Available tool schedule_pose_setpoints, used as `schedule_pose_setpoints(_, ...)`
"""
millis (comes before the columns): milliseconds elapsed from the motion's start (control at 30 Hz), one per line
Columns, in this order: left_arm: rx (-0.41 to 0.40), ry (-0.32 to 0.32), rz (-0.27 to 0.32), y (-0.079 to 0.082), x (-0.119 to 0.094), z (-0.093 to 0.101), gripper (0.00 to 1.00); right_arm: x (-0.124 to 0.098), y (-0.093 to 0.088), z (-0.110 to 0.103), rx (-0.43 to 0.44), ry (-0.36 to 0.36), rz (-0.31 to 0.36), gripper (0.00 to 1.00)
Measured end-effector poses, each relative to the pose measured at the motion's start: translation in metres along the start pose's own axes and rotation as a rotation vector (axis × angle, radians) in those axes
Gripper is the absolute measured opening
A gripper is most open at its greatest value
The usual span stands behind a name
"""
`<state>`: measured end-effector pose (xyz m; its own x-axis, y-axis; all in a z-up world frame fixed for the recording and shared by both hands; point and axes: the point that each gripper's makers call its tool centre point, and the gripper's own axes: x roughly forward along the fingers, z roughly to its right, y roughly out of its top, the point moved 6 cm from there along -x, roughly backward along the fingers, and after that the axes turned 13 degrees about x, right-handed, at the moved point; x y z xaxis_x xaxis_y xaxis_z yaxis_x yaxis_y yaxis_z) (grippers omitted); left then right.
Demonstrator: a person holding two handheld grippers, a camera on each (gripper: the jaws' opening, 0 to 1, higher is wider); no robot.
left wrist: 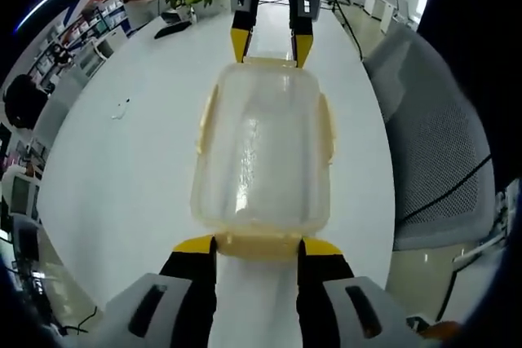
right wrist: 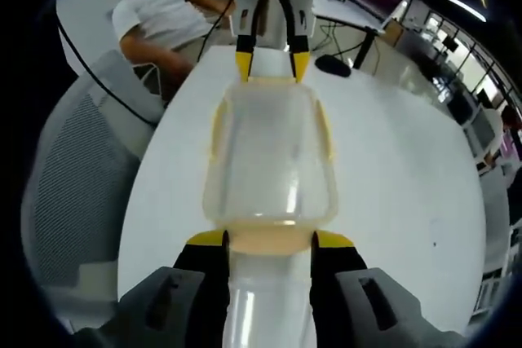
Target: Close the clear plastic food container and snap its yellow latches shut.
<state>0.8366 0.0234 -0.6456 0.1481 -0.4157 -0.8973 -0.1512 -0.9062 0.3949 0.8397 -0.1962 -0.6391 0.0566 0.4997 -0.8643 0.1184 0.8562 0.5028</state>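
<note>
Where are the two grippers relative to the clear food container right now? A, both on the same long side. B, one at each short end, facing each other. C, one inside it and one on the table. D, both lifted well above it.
B: in the left gripper view the left gripper sits at the container's near end latch and the right gripper at the far end.
</note>
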Motion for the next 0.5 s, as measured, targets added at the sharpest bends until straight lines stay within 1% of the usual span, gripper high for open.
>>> schedule_pose_setpoints(233,0.003,-0.005,0.025,0.017,0.000,-0.001,0.32,-0.014,-0.009,-0.002,-0.002,-0.016,0.003,0.34)
schedule_pose_setpoints(400,0.007,-0.008,0.050,0.027,0.003,-0.003,0.32,-0.023,-0.020,-0.004,0.013,-0.022,-0.001,0.34)
schedule_pose_setpoints(500,0.022,-0.004,0.050,0.036,0.004,-0.004,0.32,-0.027,-0.025,-0.004,0.020,-0.026,-0.001,0.34)
